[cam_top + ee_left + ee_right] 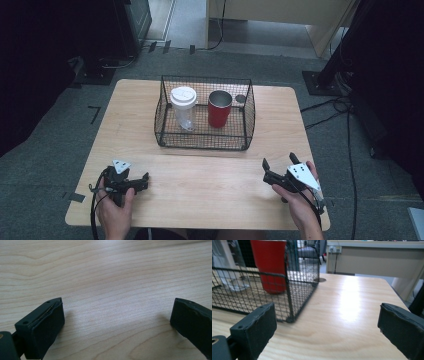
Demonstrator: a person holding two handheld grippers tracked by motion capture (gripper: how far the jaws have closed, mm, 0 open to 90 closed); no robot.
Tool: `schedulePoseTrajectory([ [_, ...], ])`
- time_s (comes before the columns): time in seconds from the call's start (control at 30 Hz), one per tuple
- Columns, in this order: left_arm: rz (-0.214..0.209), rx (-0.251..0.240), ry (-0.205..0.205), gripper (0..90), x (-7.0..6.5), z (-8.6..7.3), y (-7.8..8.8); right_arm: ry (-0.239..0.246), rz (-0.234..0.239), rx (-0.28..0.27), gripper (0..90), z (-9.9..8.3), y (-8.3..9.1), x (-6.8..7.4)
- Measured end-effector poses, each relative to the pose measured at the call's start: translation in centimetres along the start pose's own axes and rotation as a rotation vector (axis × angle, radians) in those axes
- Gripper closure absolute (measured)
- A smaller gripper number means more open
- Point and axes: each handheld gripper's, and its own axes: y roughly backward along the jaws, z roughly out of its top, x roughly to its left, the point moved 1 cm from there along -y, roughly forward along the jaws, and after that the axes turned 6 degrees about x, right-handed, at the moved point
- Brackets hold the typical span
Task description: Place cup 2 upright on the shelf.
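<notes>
A black wire basket [202, 142] stands at the middle back of the wooden table [200, 185]. Inside it are a clear cup with a white lid [183, 107] on the left and a red cup [219, 108] on the right, both upright. My left gripper [143, 182] rests low at the front left, open over bare wood [117, 315] with nothing between its jaws. My right gripper [278, 161] is at the front right, open and empty. It points toward the basket's near right corner [289, 302], with the red cup [270, 265] and the clear cup [229, 267] behind the mesh.
A small round dark spot [240, 98] lies on the table just right of the basket. Bare wood stretches between the basket and both hands. Cables [345, 130] run over the grey floor at the right, and a pale desk [374, 260] stands beyond the table.
</notes>
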Motion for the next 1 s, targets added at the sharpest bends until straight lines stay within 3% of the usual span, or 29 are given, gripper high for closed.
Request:
schedulePoseTrajectory([
  [0.47, 0.001, -0.001, 0.002, 0.0, 0.0, 0.0, 0.0, -0.031, -0.070, 0.047, 2.2, -2.6, 2.2, -2.9],
  [0.67, 0.001, 0.000, 0.000, 0.1, -0.1, 0.0, 0.0, -0.017, -0.099, 0.069, 2.3, -2.9, 2.9, -3.7],
  [0.87, 0.001, -0.001, 0.002, 0.0, -0.1, 0.0, 0.0, 0.014, -0.122, 0.160, 2.4, -3.2, 3.7, -4.7],
  [1.0, 0.001, -0.001, 0.002, 0.1, -0.1, 0.0, 0.0, -0.010, -0.114, 0.224, 3.7, -3.4, 4.0, -5.2],
])
